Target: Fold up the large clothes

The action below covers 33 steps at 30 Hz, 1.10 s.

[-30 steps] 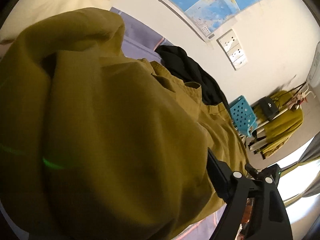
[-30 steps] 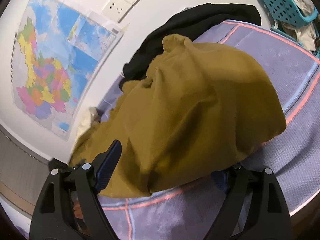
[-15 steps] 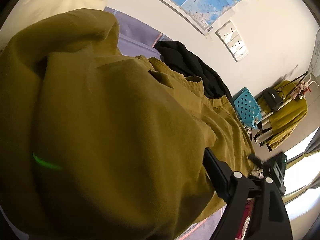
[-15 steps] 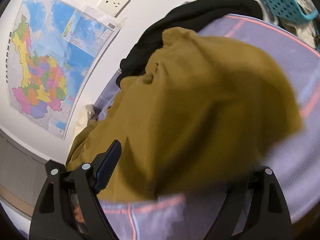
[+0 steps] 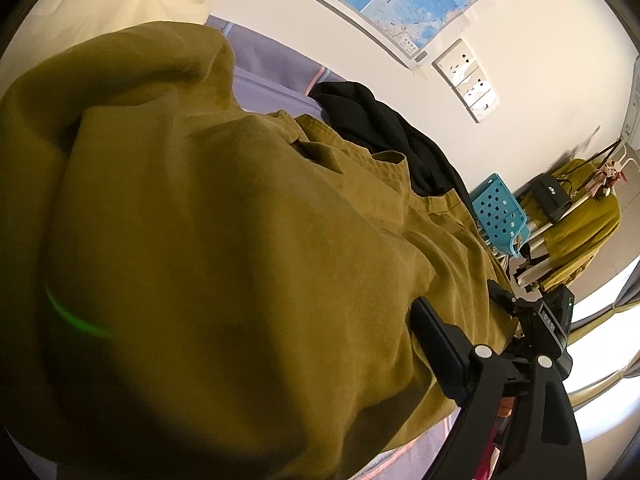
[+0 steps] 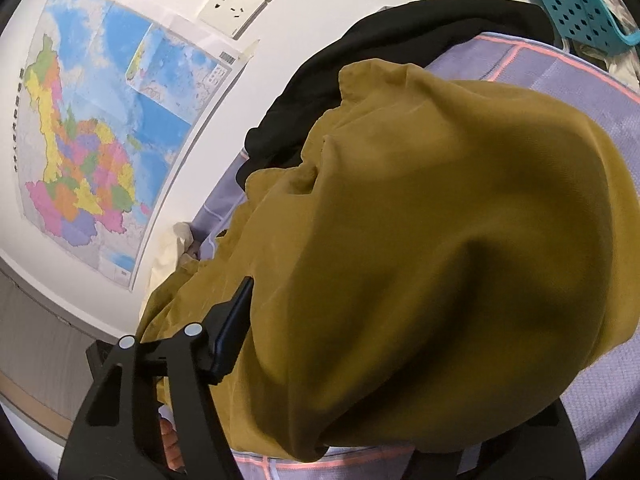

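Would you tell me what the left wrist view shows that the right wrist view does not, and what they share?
Only the left wrist view shows the clothes rack with a mustard garment hanging on it, and a bright window at the right edge. Only the right wrist view shows the multicoloured map on the wall. Both show the mustard garment bunched on the lilac cover, the black garment, the teal basket and wall sockets.

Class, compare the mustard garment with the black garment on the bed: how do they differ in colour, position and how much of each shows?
Colour: the mustard garment is yellow-brown; the black garment is black.
Position: the mustard garment lies in front, nearest both cameras; the black garment sits behind it, by the wall.
Visibility: the mustard garment fills most of each view; the black garment is partly hidden behind it.
Shared: both are crumpled, unfolded, on the purple cover.
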Each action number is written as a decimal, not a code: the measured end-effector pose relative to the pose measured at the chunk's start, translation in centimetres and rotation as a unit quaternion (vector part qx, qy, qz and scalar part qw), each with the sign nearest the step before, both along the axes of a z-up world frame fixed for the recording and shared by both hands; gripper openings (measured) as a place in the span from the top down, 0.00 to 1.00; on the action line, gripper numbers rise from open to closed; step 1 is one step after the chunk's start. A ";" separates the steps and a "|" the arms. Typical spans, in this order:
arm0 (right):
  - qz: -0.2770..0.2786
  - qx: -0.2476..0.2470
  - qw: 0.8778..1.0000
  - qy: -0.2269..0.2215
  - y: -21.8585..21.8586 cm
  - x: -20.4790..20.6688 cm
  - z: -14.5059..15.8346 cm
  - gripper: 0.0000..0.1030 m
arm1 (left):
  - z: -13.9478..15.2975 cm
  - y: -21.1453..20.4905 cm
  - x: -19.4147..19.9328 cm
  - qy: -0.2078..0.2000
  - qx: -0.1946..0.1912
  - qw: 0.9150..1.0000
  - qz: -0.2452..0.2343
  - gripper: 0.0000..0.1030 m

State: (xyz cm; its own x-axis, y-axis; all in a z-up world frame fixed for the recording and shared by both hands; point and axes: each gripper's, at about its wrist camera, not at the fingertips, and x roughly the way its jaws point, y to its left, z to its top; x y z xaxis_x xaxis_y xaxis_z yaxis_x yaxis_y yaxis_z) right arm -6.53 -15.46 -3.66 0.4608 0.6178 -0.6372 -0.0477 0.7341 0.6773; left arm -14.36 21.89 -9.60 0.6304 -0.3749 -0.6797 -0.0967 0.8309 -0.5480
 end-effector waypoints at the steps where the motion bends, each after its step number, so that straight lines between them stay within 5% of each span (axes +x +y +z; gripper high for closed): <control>1: 0.002 0.000 1.000 -0.001 0.0 0.0 0.0 0.35 | 0.0 -0.1 0.0 0.001 0.003 1.000 0.000 0.16; 10: 0.010 -0.018 1.000 -0.005 0.8 0.1 0.1 0.29 | 0.0 -0.3 0.0 0.001 0.014 1.000 -0.003 0.16; 15: 0.004 -0.017 1.000 0.001 0.3 0.0 -0.3 0.52 | 0.0 -0.3 0.1 0.001 0.015 1.000 -0.004 0.16; 18: -0.002 0.015 1.000 0.005 -0.4 -0.2 -0.2 0.68 | 0.2 -0.3 0.0 0.003 0.030 1.000 0.002 0.26; 20: 0.006 0.021 1.000 -0.004 -0.2 -0.4 0.5 0.69 | 0.5 0.3 -0.2 0.004 0.026 1.000 0.003 0.38; 22: 0.009 0.020 1.000 0.004 -0.2 -0.2 0.3 0.62 | 0.5 1.1 -0.1 0.008 0.006 1.000 0.001 0.40; 24: 0.013 0.041 0.999 0.030 -0.3 0.4 -0.8 0.49 | 0.2 1.3 0.2 0.017 -0.004 1.000 0.000 0.36; 28: 0.013 0.035 0.999 0.017 0.3 0.7 -0.6 0.44 | 0.1 0.9 0.5 0.017 -0.004 1.000 -0.001 0.26; 33: 0.022 0.012 1.000 -0.001 0.3 0.3 -0.1 0.67 | 0.7 0.2 0.5 0.017 0.028 0.999 -0.001 0.35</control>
